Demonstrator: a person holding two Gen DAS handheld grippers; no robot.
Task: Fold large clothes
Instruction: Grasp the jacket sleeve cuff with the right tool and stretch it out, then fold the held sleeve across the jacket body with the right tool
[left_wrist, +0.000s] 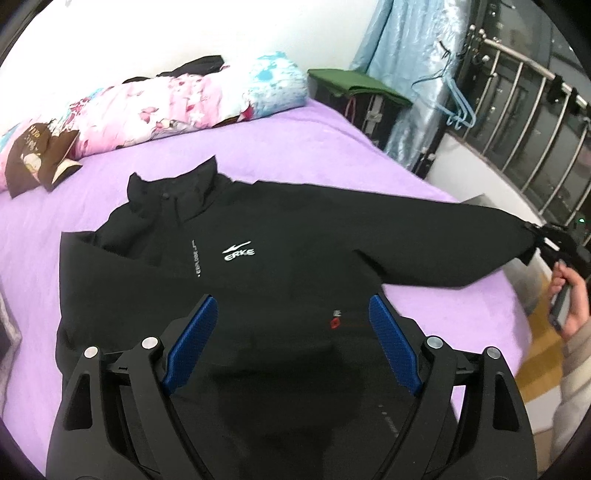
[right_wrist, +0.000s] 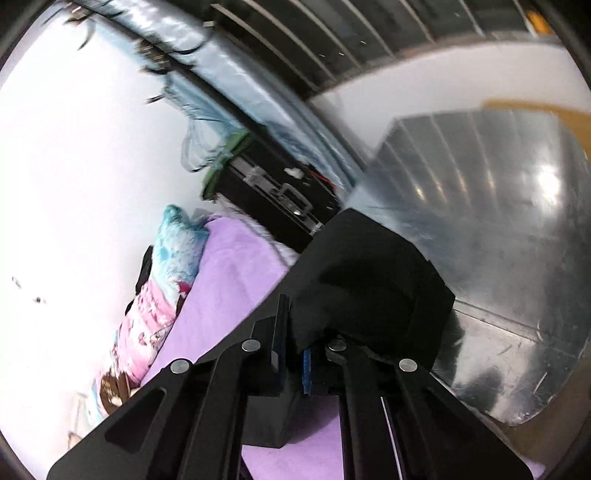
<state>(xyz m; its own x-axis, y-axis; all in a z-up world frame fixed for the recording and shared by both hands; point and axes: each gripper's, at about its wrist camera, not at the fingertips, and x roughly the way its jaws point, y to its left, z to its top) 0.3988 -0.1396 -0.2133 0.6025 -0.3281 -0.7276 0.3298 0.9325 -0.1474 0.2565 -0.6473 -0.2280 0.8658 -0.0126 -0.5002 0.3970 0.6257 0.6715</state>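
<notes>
While its body lies front-up across the purple bed (left_wrist: 110, 177), the black jacket (left_wrist: 229, 280) has one sleeve (left_wrist: 436, 251) drawn out taut toward the right edge of the mattress. That sleeve's cuff is pinched in the right claw (left_wrist: 550, 243), seen small at the far right of the left wrist view, with a hand (left_wrist: 569, 299) wrapped round its handle below. From the right wrist view the same claw (right_wrist: 293, 350) is closed on the cuff (right_wrist: 369, 280): black fabric is bunched between the blue pads (right_wrist: 306, 365) and fans out beyond them, lifted clear of the bed. The jacket's collar stands up toward the far side, and a white ERKE logo (left_wrist: 238, 253) sits on the chest beside the zip. The left claw (left_wrist: 291, 325) hovers above the jacket's lower front, jaws spread wide, nothing between its blue pads (left_wrist: 192, 347). Along the far edge of the bed a rolled pink and blue floral quilt (left_wrist: 166, 103) lies against the white wall. Beyond the bed's right corner hangs a pale blue curtain (left_wrist: 402, 55), with light blue hangers (left_wrist: 460, 107) hooked on a metal railing (left_wrist: 535, 92).
</notes>
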